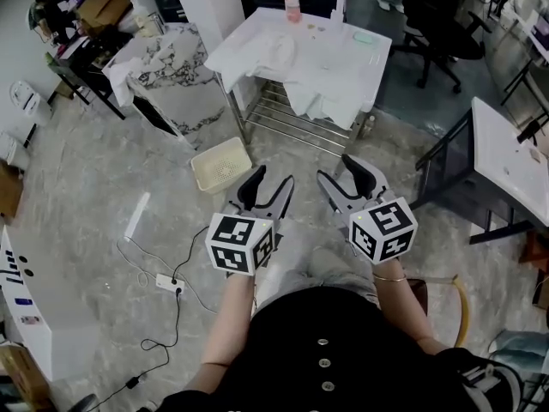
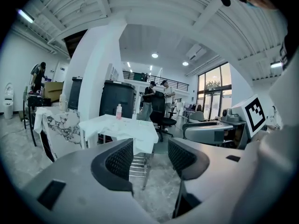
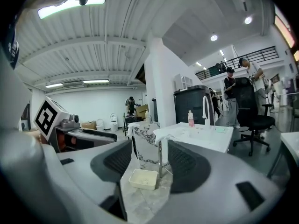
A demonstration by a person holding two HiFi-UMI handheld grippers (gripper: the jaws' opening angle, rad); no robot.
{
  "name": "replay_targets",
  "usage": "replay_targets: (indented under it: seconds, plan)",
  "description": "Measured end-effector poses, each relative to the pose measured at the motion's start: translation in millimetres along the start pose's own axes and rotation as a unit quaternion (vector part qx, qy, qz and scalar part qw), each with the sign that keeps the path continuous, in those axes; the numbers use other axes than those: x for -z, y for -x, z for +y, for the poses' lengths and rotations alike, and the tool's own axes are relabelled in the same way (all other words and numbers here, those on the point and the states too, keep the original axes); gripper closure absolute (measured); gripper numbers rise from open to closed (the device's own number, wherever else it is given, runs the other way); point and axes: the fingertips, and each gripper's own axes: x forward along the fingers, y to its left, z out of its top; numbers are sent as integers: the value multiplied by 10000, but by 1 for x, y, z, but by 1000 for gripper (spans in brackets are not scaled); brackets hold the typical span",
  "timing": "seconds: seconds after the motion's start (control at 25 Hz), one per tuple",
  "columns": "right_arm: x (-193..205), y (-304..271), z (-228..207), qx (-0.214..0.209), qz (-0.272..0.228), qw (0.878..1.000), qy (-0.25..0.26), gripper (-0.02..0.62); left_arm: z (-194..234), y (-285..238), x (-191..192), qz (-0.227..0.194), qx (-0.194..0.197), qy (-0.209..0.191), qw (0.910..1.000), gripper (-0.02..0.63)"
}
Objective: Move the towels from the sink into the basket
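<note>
Jaws apart and empty on left tool (image 1: pixel 271 178) and right tool (image 1: pixel 337 170) — held ready to grasp. Towels (image 1: pixel 274 54) drape the far bench (image 1: pixel 343 33), probably over the sink; basket (image 1: pixel 214 148) waits on the floor, nearer-left.

A pink bottle (image 1: pixel 292 4) is being seen standing upright in the upper middle of the head view. A black office chair (image 1: pixel 437 28) is being shown on the floor to its right, and a marble-patterned counter (image 1: pixel 171 80) to its left. On the grey floor, a white power strip (image 1: pixel 169 283) is being seen with its dark cable (image 1: pixel 147 345) trailing toward the near side, a pale flat strip (image 1: pixel 137 215) is lying near it, and a white desk (image 1: pixel 506 157) is standing at the right edge. In the left gripper view, two people (image 2: pixel 149 93) are being shown standing beside a tall dark cabinet (image 2: pixel 117 99).
</note>
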Motion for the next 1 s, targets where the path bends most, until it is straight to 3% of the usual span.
replay_targets:
  seconds: [0.36,1.0]
  plan:
    - [-5,-52,-32,-66,23,9999,73,357,34,-39,-5,-7,-78,102,9999,394]
    - [-59,-229,-124,-741,-72,9970,199,357,164,-176,-67,-151,-598,186,9979,394]
